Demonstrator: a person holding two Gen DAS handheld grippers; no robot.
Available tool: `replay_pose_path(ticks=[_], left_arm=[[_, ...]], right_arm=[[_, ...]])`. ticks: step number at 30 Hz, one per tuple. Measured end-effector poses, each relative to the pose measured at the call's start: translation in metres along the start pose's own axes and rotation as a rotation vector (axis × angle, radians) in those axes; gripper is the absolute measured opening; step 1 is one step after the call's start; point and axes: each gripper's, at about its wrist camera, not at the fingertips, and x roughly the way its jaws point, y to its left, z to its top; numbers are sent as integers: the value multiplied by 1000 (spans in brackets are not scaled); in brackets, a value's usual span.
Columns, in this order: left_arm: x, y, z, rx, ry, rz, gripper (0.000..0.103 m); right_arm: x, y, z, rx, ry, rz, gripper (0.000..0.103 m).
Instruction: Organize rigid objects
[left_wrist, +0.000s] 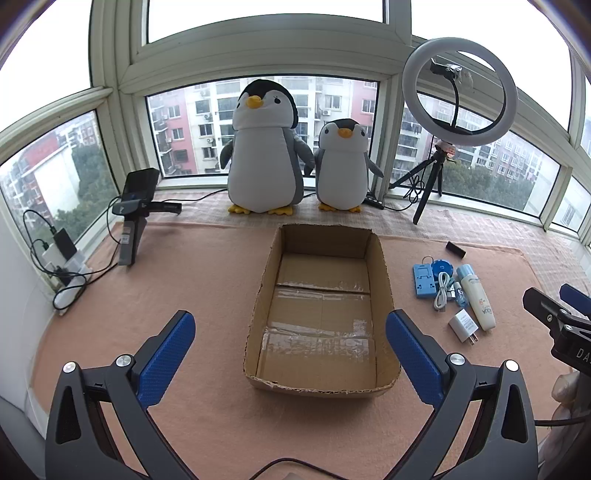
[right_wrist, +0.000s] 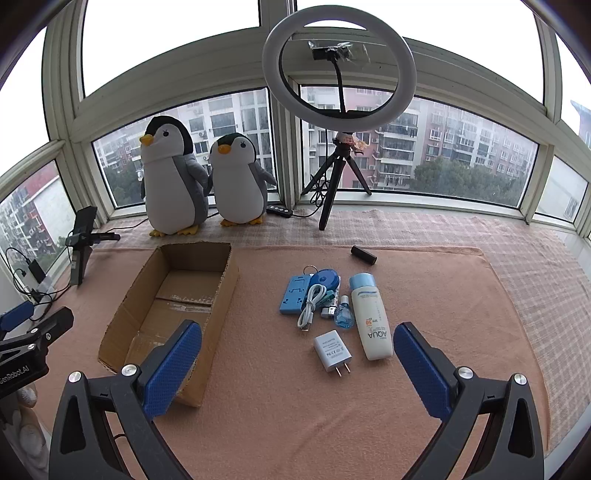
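Note:
An open, empty cardboard box (left_wrist: 321, 306) (right_wrist: 173, 295) lies on the pink cloth. To its right lies a cluster: a white charger plug (right_wrist: 332, 350) (left_wrist: 463, 325), a white AQUA bottle (right_wrist: 371, 317) (left_wrist: 476, 297), a blue phone stand (right_wrist: 293, 295) (left_wrist: 424, 280), a white cable (right_wrist: 310, 304), a small blue bottle (right_wrist: 344, 315), a round blue case (right_wrist: 327, 278) and a black tube (right_wrist: 364, 254). My left gripper (left_wrist: 291, 332) is open and empty above the box's near end. My right gripper (right_wrist: 297, 349) is open and empty just short of the plug.
Two plush penguins (left_wrist: 262, 147) (left_wrist: 345, 166) stand on the windowsill behind the box. A ring light on a tripod (right_wrist: 340, 77) stands at the back. A phone on a stand (left_wrist: 135, 210) and chargers with cables (left_wrist: 62, 266) are at the left.

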Motion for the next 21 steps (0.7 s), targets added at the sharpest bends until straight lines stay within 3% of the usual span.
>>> replay_pose_path(ticks=[21], left_arm=[[1, 0, 1, 2, -1, 2, 102]], right_arm=[[0, 0, 1, 0, 2, 3, 103]])
